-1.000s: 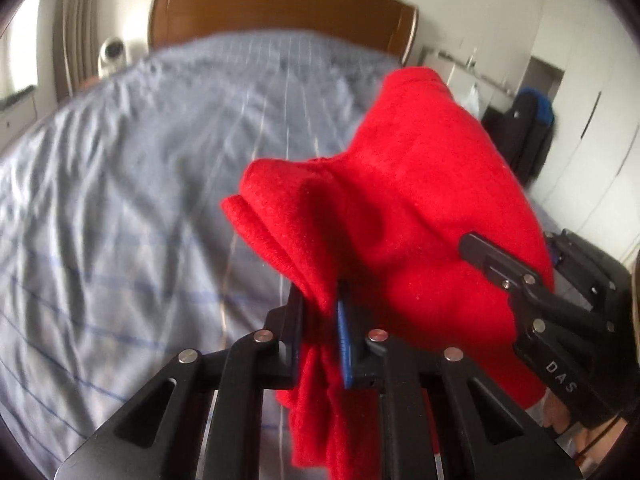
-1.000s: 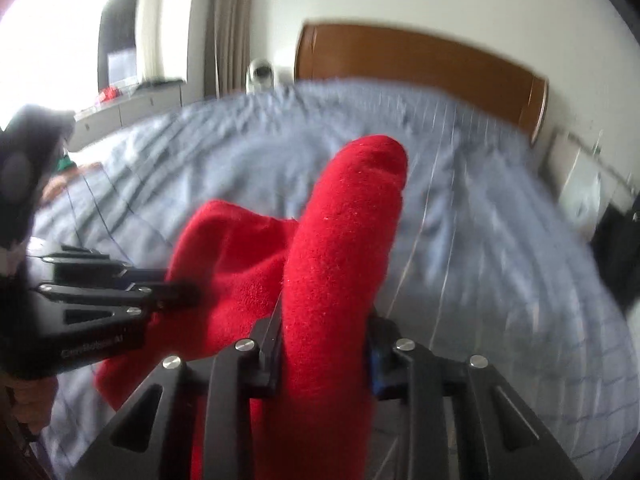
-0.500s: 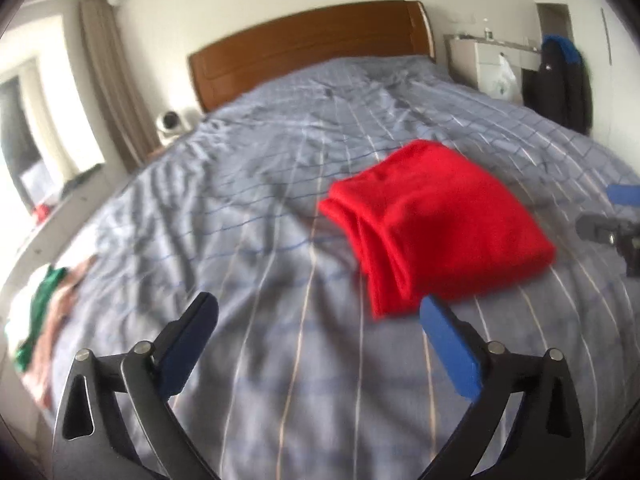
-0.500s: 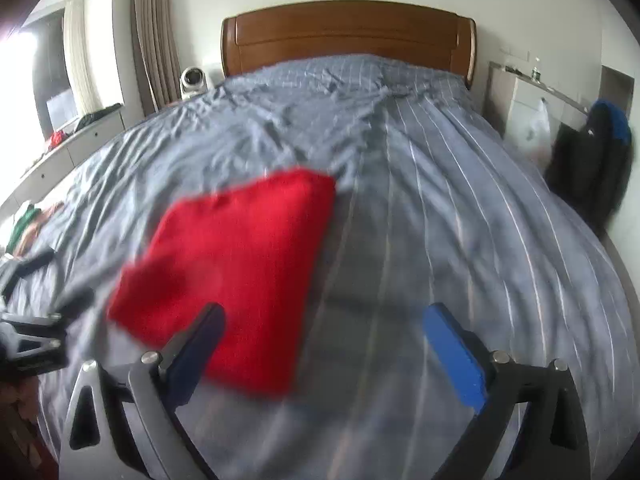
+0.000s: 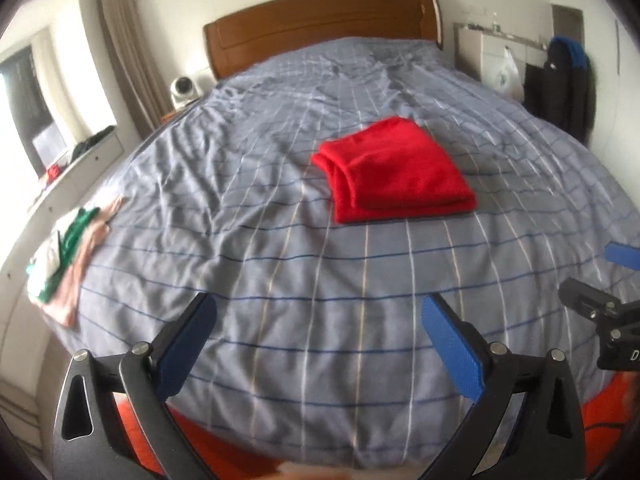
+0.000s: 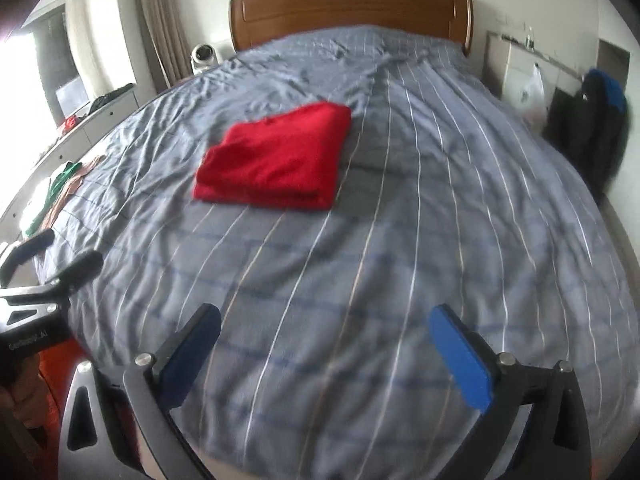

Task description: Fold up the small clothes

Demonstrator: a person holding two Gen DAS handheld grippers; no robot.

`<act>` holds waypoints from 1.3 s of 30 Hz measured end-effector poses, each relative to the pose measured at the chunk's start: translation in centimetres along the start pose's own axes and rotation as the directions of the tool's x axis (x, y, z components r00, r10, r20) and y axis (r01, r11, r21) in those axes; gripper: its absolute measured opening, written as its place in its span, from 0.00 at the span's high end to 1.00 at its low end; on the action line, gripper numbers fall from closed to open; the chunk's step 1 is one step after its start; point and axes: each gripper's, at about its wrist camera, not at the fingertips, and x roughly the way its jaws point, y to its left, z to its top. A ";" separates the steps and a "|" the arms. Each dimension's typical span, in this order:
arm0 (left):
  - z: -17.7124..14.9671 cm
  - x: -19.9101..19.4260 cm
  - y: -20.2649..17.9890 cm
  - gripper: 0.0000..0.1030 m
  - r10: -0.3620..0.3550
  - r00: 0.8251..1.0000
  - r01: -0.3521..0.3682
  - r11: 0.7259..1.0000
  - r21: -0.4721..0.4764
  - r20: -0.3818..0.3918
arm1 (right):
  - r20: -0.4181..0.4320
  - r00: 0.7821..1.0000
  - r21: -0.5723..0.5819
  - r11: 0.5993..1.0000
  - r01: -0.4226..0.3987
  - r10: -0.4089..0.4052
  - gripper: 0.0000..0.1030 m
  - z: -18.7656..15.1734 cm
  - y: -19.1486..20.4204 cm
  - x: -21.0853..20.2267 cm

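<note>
A folded red garment (image 5: 394,170) lies flat in the middle of the grey-blue striped bed (image 5: 280,264); it also shows in the right wrist view (image 6: 276,160). My left gripper (image 5: 320,340) is open and empty, held back over the bed's near edge, well short of the garment. My right gripper (image 6: 324,356) is open and empty too, over the near part of the bed. Each gripper shows at the edge of the other's view: the right one (image 5: 600,292) and the left one (image 6: 48,256).
A heap of green, white and pink clothes (image 5: 68,252) lies at the bed's left edge. A wooden headboard (image 5: 320,24) stands at the far end. A dark jacket (image 5: 564,84) hangs at the right. A low white cabinet (image 6: 92,116) runs along the left wall.
Both grippers let go of the red garment, opened and pulled back toward the bed's near edge. The garment now lies folded on the bed.
</note>
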 end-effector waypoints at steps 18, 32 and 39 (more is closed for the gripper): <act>1.5 -4.7 2.2 0.00 -0.018 1.000 0.018 0.996 -0.086 0.003 | 0.082 0.994 -0.063 0.995 -0.071 0.076 0.01 2.2 2.8 -7.9; 0.2 -4.1 1.2 0.00 -0.054 0.998 0.052 0.997 -0.050 -0.038 | 0.049 0.997 -0.084 0.994 0.067 -0.063 0.01 -0.8 4.0 -7.6; 0.0 -3.8 1.5 0.00 -0.051 0.998 0.048 0.997 -0.068 -0.048 | 0.021 0.998 -0.090 0.994 0.057 -0.055 0.01 -1.1 4.3 -6.6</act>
